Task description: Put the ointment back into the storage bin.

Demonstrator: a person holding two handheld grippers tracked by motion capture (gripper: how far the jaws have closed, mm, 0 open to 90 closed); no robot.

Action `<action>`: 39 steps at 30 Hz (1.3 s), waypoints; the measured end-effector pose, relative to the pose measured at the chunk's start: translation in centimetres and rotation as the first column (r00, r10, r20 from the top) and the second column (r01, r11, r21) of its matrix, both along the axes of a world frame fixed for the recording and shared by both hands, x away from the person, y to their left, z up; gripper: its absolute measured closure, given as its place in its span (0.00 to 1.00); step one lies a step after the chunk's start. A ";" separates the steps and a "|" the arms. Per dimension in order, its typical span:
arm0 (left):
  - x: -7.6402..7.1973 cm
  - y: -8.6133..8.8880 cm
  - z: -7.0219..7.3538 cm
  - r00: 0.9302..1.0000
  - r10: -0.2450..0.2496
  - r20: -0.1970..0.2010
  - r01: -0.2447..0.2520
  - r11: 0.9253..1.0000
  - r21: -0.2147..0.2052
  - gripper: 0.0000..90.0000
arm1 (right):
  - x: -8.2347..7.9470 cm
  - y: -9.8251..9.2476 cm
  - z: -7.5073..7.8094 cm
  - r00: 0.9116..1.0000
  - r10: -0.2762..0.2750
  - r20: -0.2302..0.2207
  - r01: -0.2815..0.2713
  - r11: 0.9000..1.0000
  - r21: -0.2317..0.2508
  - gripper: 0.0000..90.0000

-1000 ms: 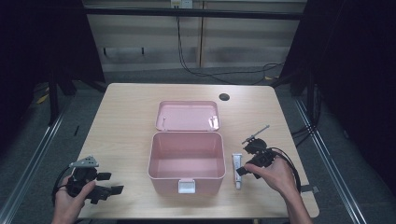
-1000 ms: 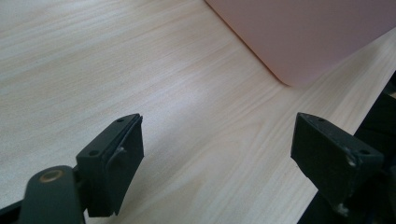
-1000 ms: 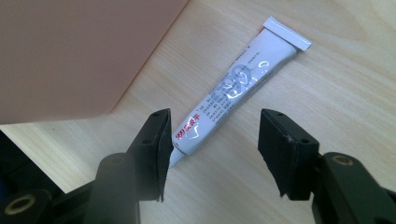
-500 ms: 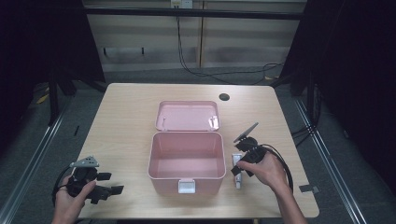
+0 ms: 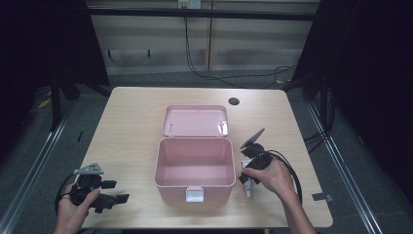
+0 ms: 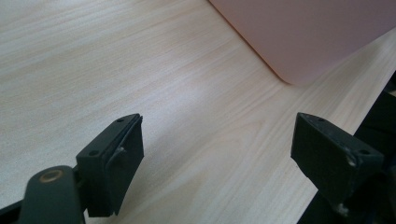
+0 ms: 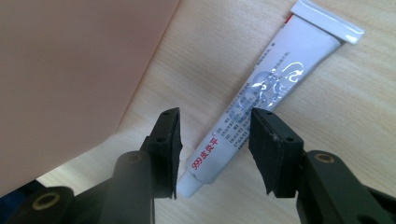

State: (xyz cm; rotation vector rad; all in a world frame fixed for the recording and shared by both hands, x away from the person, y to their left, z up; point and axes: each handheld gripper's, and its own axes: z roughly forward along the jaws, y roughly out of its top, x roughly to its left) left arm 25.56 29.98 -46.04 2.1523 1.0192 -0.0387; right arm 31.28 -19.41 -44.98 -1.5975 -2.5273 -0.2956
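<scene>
We see the pink box near the desk's front edge, lid open, nothing inside. The ointment tube lies beside its right wall, between the closing, not yet pressing jaws of the right gripper. The left gripper, near the front left corner, gapes wide.

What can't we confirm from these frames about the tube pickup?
- Pad contact: in the right gripper view the right claw straddles the tube; its jaws have just been closing, but touch can't be told.
- Tube in the high view: mostly hidden by the hand.
- Tube print: too small to read fully.
- Pink box: cut off by the frame edge in the right gripper view.
</scene>
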 end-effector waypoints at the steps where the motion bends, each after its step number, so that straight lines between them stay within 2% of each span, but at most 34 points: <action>1: 0.0 0.0 0.0 1.000 -0.001 0.000 0.001 1.000 0.000 0.19 | 0.0 0.1 0.0 1.000 -0.001 0.002 0.002 1.000 -0.012 0.59; 4: 0.0 0.0 0.0 1.000 0.000 0.001 0.000 1.000 -0.002 0.19 | 0.1 0.1 -0.2 1.000 -0.015 0.004 0.015 0.998 -0.058 0.59; 9: 0.0 0.0 0.0 1.000 -0.003 -0.003 0.003 1.000 -0.002 0.19 | 0.1 0.2 -0.7 1.000 -0.024 -0.016 0.023 0.997 -0.079 0.60; 11: 0.0 0.0 0.0 1.000 -0.004 -0.003 0.004 1.000 0.000 0.19 | 0.1 0.4 -1.0 0.999 -0.029 -0.019 0.027 0.996 -0.089 0.62; 12: 0.0 0.0 0.0 1.000 -0.002 -0.002 0.002 1.000 -0.002 0.19 | 0.2 0.5 -1.2 1.000 -0.024 -0.017 0.022 0.993 -0.112 0.65; 14: 0.0 0.0 0.0 1.000 0.000 -0.002 0.000 1.000 -0.004 0.19 | 0.2 0.6 -1.2 1.000 -0.027 -0.017 0.024 0.993 -0.118 0.67; 16: 0.0 0.0 0.0 1.000 -0.001 -0.003 0.001 1.000 -0.003 0.19 | 0.3 0.8 -1.3 1.000 -0.028 -0.004 0.027 0.989 -0.142 0.72; 25: 0.0 0.1 0.0 1.000 0.001 0.001 -0.001 1.000 -0.006 0.19 | 0.3 1.0 -1.7 1.000 -0.013 -0.006 0.012 0.986 -0.165 0.75; 31: 0.0 0.0 0.0 1.000 0.002 0.003 -0.002 1.000 -0.008 0.19 | 0.2 1.3 -1.7 1.000 0.029 0.012 -0.026 0.981 -0.193 0.76; 39: 0.0 0.0 0.0 1.000 0.002 0.004 -0.002 1.000 -0.010 0.19 | 0.3 0.9 -1.3 0.999 0.050 0.020 -0.046 0.982 -0.182 0.79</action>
